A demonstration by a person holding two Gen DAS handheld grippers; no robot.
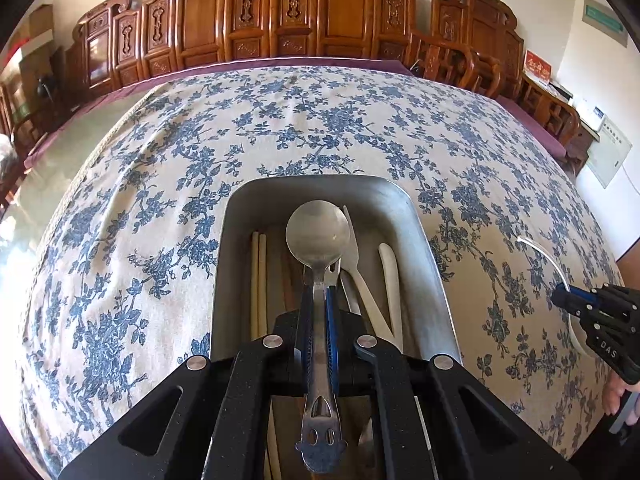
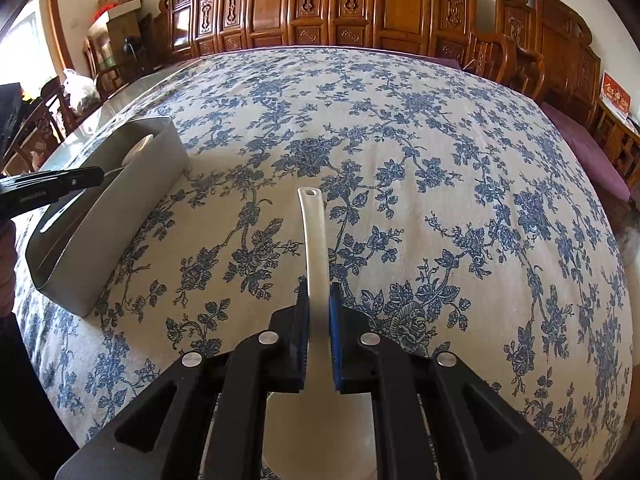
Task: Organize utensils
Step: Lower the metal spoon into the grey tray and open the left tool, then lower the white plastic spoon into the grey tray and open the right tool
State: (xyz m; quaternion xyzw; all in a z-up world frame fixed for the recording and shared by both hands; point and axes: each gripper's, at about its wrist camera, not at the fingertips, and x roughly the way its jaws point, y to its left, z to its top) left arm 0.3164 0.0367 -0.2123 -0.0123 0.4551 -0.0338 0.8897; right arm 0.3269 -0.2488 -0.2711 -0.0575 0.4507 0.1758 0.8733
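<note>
The left hand-held gripper [image 1: 320, 300], clenched on the steel spoon [image 1: 318, 236] above the grey metal tray [image 1: 236, 240] near the table's left edge, should lower it gently, while the right hand-held gripper [image 2: 320, 300] grips the white ceramic spoon [image 2: 314, 240].

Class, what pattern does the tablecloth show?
Blue flowers on cream tablecloth; clearest in the right wrist view.

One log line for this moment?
left gripper: shut on metal spoon, over bin | right gripper: shut on white spoon
</note>
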